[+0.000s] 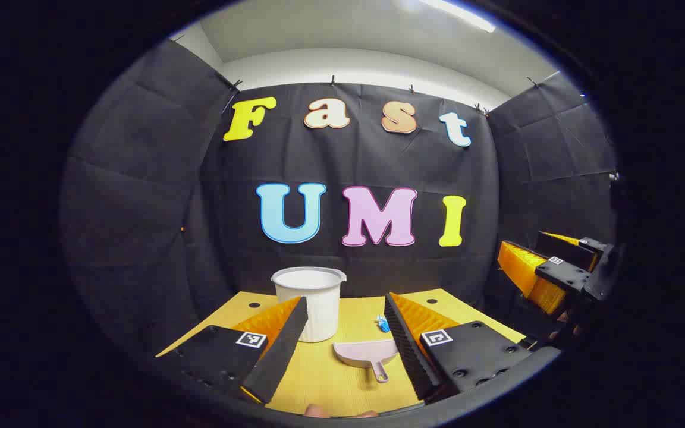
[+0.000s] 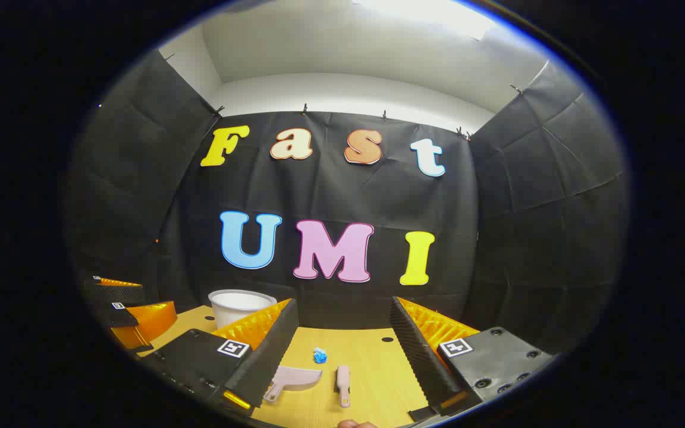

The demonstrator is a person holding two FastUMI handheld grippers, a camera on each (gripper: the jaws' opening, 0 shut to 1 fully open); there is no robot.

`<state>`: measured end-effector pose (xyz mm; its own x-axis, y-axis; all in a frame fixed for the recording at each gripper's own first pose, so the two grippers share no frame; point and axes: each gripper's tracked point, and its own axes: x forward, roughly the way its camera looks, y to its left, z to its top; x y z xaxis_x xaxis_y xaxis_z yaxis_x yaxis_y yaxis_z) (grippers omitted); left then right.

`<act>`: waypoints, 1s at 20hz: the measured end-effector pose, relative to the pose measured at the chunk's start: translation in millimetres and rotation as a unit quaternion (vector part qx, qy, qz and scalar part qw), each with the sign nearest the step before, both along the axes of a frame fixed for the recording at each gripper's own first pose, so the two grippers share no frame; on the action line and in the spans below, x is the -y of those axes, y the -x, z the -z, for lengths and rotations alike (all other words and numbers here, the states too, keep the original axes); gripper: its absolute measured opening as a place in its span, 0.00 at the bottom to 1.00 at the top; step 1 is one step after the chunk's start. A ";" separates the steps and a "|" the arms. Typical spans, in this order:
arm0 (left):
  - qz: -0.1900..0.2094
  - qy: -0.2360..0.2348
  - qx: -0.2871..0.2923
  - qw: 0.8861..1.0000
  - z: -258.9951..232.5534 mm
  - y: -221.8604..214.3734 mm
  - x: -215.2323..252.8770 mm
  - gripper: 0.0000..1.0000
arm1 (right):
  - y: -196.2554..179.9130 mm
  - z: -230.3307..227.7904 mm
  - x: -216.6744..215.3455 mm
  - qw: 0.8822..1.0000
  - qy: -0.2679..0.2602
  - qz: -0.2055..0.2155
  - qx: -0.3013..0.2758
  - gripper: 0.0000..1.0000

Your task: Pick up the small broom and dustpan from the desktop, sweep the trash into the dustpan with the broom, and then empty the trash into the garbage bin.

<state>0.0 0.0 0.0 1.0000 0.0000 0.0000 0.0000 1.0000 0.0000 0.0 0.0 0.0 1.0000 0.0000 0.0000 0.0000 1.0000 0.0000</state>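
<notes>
Right now both grippers hang open w/ nothing held. Dustpan (image 1: 366, 353) lies between your left gripper (image 1: 345, 345) fingers, handle toward you; small broom (image 2: 343, 385) between right gripper (image 2: 342, 356) fingers. Prob. light, stiff plastic, so pinch the handles.

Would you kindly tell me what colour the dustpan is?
The dustpan is pale pink, clearest in the left gripper view.
</notes>
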 end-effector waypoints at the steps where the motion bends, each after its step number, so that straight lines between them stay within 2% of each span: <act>1: 0.002 0.002 0.001 1.000 0.8 -0.9 2.1 0.77 | -0.2 0.6 0.2 1.000 -0.003 0.004 -0.005 0.99; 7: 0.003 -0.003 -0.002 1.000 1.4 -20.0 8.1 0.77 | 0.7 15.4 7.8 1.000 -0.008 0.004 -0.030 0.99; 15: 0.006 -0.008 -0.015 1.000 6.4 -38.8 21.4 0.77 | -4.6 22.3 7.3 0.999 -0.020 0.000 -0.032 0.97; 20: -0.005 -0.007 -0.017 1.000 0.5 -50.0 21.0 0.77 | -10.1 23.8 3.5 0.999 -0.009 -0.021 -0.031 0.99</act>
